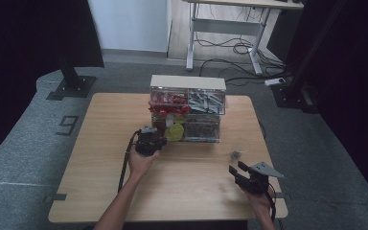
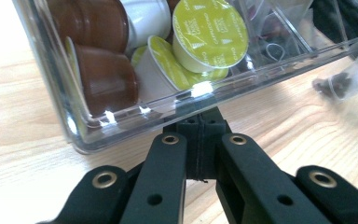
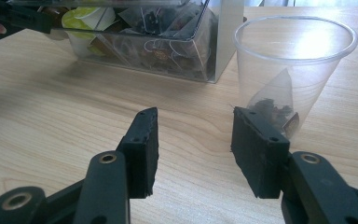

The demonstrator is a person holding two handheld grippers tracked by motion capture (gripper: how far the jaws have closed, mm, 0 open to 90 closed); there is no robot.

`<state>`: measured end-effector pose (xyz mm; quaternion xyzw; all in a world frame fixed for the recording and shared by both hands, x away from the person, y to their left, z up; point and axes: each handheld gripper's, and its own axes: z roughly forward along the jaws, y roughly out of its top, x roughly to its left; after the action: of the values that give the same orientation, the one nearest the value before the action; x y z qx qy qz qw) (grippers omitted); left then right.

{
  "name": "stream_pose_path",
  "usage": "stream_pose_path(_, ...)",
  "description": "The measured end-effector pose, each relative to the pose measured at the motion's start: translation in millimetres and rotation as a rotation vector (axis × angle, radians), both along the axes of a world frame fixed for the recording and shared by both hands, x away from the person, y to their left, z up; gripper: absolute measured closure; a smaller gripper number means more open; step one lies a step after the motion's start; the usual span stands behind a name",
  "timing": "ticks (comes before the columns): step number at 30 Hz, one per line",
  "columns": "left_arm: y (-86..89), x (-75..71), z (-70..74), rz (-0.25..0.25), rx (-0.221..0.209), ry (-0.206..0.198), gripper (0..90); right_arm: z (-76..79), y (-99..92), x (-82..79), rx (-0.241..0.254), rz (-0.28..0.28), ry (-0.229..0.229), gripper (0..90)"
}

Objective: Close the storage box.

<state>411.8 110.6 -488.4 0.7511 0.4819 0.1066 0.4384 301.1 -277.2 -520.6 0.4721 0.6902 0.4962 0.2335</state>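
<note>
A clear drawer organizer stands at the table's far middle. Its lower left drawer is pulled out and holds several yellow-lidded and brown coffee capsules. My left gripper is shut, its tips right against the drawer's front wall; I cannot tell whether they pinch a lip. My right gripper stands open near the table's front right, just above the wood with nothing between its pads. Just beyond its right pad stands a clear plastic cup with a pyramid tea bag in it.
The organizer's upper drawers hold red packets and silvery sachets; the lower right drawer holds tea bags. The wooden table stands on grey carpet, with a desk and cables behind it.
</note>
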Motion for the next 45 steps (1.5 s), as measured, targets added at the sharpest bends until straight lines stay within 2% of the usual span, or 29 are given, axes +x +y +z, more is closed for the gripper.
stream_pose_path(21, -1.0, -3.1, -6.6, -0.024, -0.001, 0.014, 90.0, -5.4, -1.2, 0.7, -0.011, -0.01, 0.005, 51.2)
stream_pose_path(27, -0.7, -2.9, -7.3, -0.029, -0.007, 0.019, 90.0, -5.3, -1.1, 0.2, -0.018, -0.017, -0.011, 51.2)
stream_pose_path(34, -2.1, -4.2, -10.7, -0.034, -0.007, 0.029, 90.0, -6.2, -1.7, 0.2, -0.015, -0.017, -0.007, 51.2)
stream_pose_path(37, -1.8, -3.5, -11.6, -0.033, -0.02, 0.034, 90.0, -6.6, -1.0, 0.4, -0.016, -0.013, -0.007, 51.2)
stream_pose_path(41, -2.5, -4.3, -10.7, -0.039, -0.016, 0.031, 90.0, -6.2, -0.1, 0.4, -0.014, -0.01, -0.008, 51.2)
stream_pose_path(45, -3.5, -8.0, -7.4, -0.047, -0.018, 0.009, 88.3, -6.6, 0.2, 0.7, -0.013, -0.005, -0.004, 51.2)
